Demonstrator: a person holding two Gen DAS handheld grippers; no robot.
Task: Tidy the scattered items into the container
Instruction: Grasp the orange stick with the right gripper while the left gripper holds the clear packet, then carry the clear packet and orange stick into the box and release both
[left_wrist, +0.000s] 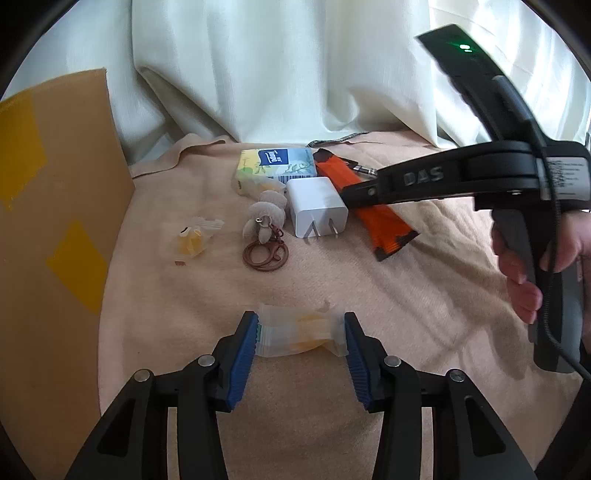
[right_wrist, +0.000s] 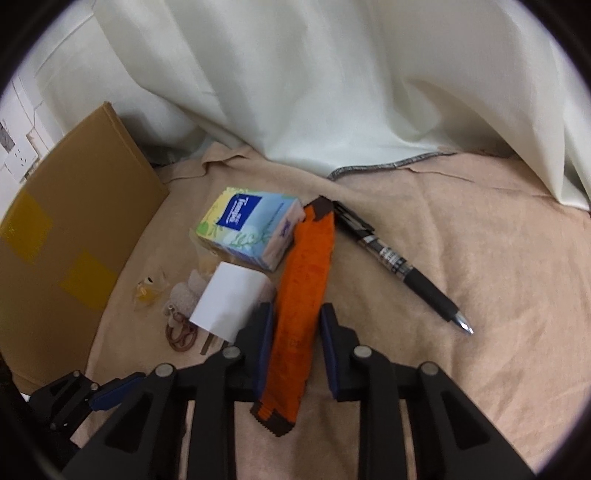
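L gripper (left_wrist: 300, 334): fingers pinching clear candy wrapper (left_wrist: 299, 334) w/ both pads. R gripper (right_wrist: 295, 350): fingers gaping, straddling orange snack packet (right_wrist: 301, 295), not gripping.

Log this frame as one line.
left gripper: jaws touching clear packet | right gripper: open, straddling orange sachet | cardboard box: left

A peach blanket (right_wrist: 461, 266) carried a tissue pack (right_wrist: 251, 229), orange sachet (right_wrist: 303, 273), black pen (right_wrist: 402, 264), white charger (left_wrist: 317, 206), keychain (left_wrist: 264, 236) and 2 clear packets (left_wrist: 195, 236).
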